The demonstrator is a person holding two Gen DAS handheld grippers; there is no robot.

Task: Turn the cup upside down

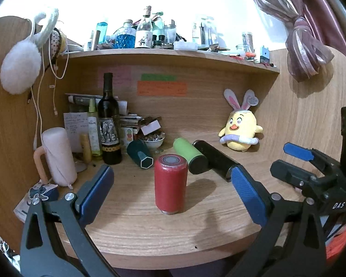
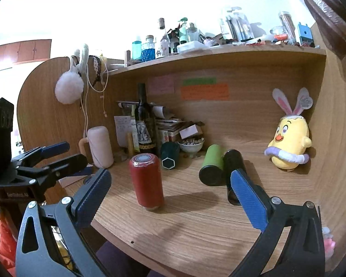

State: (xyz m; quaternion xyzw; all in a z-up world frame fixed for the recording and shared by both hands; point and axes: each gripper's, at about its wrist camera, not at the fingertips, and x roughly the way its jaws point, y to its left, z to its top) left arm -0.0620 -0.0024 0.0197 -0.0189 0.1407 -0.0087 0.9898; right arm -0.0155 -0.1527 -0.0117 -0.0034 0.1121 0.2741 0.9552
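A red cup [image 1: 170,183] stands on end on the wooden desk [image 1: 150,233], a round silver disc on its top face. It also shows in the right wrist view [image 2: 147,181]. My left gripper [image 1: 171,177] is open and empty, its blue pads wide apart on either side of the cup and nearer the camera. My right gripper [image 2: 170,177] is open and empty, with the cup just left of its centre line. Each gripper shows in the other's view: the right one [image 1: 288,161] and the left one [image 2: 69,154].
A green cup [image 1: 190,158], a black cup [image 1: 215,160] and a dark teal cup [image 1: 140,155] lie on their sides behind the red cup. A wine bottle [image 1: 108,120], a pink mug [image 1: 57,155] and clutter stand at back left. A yellow plush chick [image 1: 241,131] sits at back right.
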